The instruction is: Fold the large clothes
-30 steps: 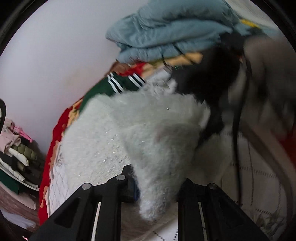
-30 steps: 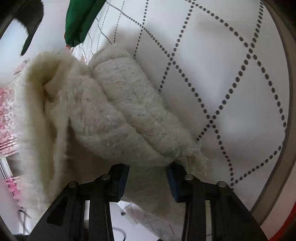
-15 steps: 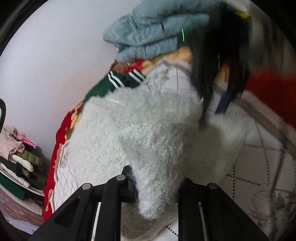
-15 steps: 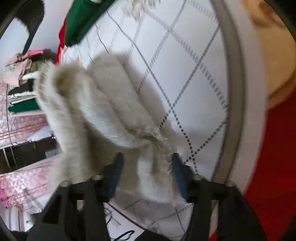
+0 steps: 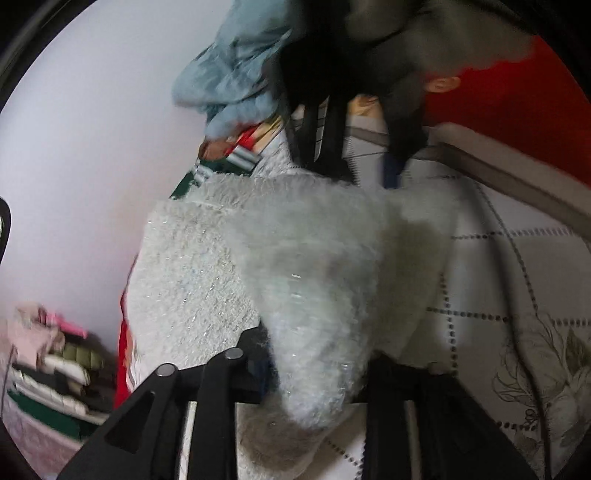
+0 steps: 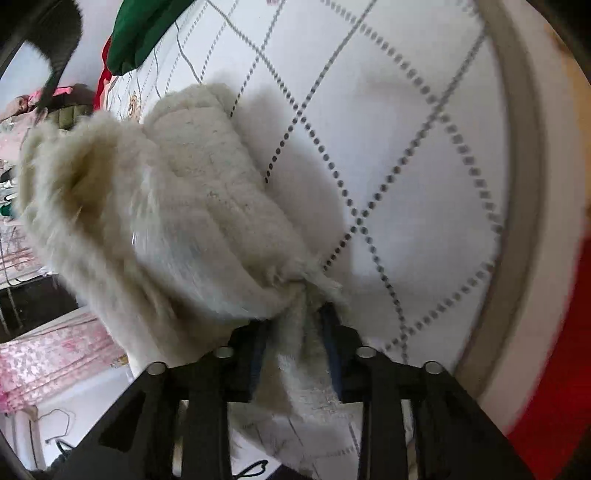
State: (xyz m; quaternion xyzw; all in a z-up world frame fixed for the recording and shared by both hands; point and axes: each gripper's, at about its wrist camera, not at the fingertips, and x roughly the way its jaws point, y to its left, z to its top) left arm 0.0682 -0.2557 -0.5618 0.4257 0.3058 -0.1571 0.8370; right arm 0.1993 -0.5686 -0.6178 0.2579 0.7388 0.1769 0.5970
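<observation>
A: How do the jaws stand?

B: The left gripper (image 5: pixel 317 373) has just been opening; the fluffy white garment (image 5: pixel 295 280) fills the gap and drapes over it, and whether the pads still press on it I cannot tell. The right gripper (image 6: pixel 295 332) has been opening too, yet a gathered tail of the garment (image 6: pixel 177 206) runs between its blue pads (image 6: pixel 330 332), and they seem to pinch it.

A: Where does the garment lie?

B: It is lifted in a bundle over the white quilted bedspread (image 6: pixel 406 129), hanging between both tools. Far left, a green cloth (image 6: pixel 140 33) sits on the bed; in the left view a blue pile (image 5: pixel 229 77) stands against the wall (image 5: pixel 92 129) beyond.

A: So how should the fold be laid well?

B: I'd say lower both ends together, so the fold lands square on the bare bedspread, near the grey piped edge (image 6: pixel 517 166) but not over it. Keep the right pinch until the cloth rests, then let go level. Thick pile springs back, so press it flat.
</observation>
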